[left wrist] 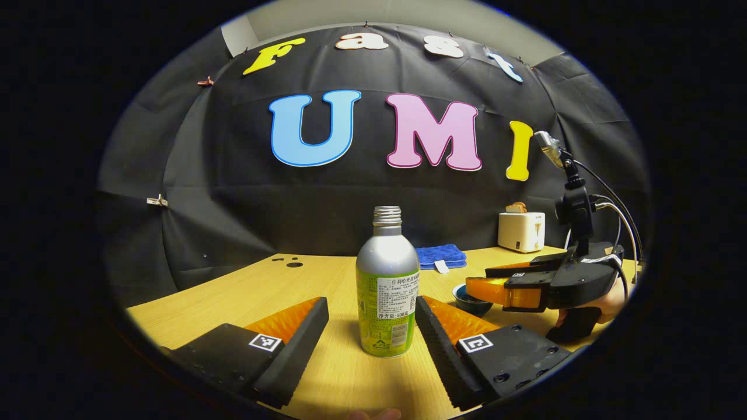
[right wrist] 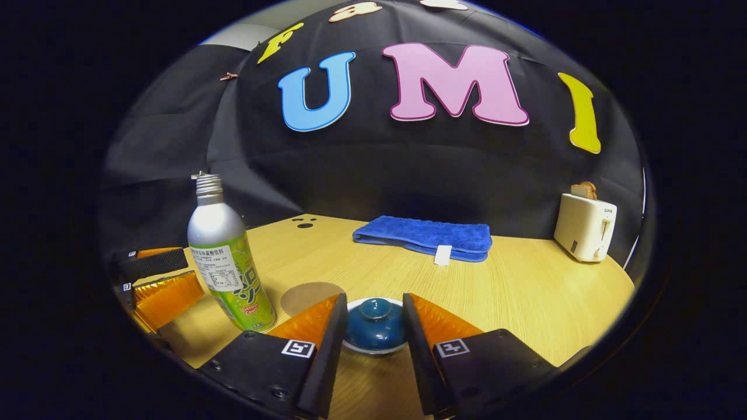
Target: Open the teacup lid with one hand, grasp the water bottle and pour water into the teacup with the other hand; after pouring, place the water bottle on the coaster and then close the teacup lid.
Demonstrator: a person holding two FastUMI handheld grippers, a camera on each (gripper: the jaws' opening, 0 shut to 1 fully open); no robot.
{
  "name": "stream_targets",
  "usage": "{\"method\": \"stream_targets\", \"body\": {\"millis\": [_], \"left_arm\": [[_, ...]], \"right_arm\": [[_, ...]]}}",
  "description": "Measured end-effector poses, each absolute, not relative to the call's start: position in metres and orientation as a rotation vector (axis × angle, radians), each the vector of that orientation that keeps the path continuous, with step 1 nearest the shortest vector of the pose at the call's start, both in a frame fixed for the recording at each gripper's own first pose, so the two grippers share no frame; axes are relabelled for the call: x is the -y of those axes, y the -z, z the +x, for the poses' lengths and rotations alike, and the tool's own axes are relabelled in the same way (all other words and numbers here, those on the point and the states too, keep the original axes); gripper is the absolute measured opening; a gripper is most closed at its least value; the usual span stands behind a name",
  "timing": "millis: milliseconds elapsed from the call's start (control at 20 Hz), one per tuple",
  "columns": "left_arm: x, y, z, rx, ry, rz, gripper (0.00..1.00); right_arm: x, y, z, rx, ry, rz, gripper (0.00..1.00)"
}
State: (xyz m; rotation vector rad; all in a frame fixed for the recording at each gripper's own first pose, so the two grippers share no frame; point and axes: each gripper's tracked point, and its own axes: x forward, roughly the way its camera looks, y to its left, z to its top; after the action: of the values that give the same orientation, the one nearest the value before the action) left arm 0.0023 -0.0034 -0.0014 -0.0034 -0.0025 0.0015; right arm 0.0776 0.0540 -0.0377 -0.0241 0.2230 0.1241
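A silver water bottle (left wrist: 388,291) with a green label and no cap stands upright on the table. My left gripper (left wrist: 372,303) is open, with the bottle between its fingers. The right finger is close to the bottle's side and a gap shows on the left. The blue teacup (right wrist: 375,326) has its lid on and sits low between the fingers of my open right gripper (right wrist: 374,303). I cannot tell whether those fingers touch it. A round brown coaster (right wrist: 309,296) lies between cup and bottle (right wrist: 227,256). The right gripper (left wrist: 513,286) hovers over the cup (left wrist: 473,300).
A folded blue towel (right wrist: 426,238) lies at the back of the wooden table (right wrist: 525,291). A white toaster (right wrist: 585,226) with bread in it stands at the far right. A hand (left wrist: 607,303) holds the right gripper. The left gripper (right wrist: 157,280) sits behind the bottle.
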Motion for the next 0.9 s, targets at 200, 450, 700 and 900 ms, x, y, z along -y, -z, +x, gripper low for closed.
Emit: {"method": "stream_targets", "body": {"millis": [200, 450, 700, 900], "left_arm": [[0.003, 0.002, 0.003, 0.003, -0.001, -0.004, 0.95], [0.005, 0.001, 0.003, 0.004, 0.008, -0.003, 0.95], [0.005, 0.002, 0.003, 0.003, 0.009, -0.003, 0.94], [0.006, 0.002, 0.005, 0.003, 0.018, -0.003, 0.94]], "right_arm": [[-0.055, 0.039, 0.08, -0.223, -0.12, -0.038, 0.49], [-0.055, 0.036, 0.076, -0.212, -0.116, -0.053, 0.31], [-0.047, 0.024, 0.066, -0.135, -0.104, 0.016, 0.29], [-0.038, 0.016, 0.043, -0.095, -0.091, 0.037, 0.28]]}}
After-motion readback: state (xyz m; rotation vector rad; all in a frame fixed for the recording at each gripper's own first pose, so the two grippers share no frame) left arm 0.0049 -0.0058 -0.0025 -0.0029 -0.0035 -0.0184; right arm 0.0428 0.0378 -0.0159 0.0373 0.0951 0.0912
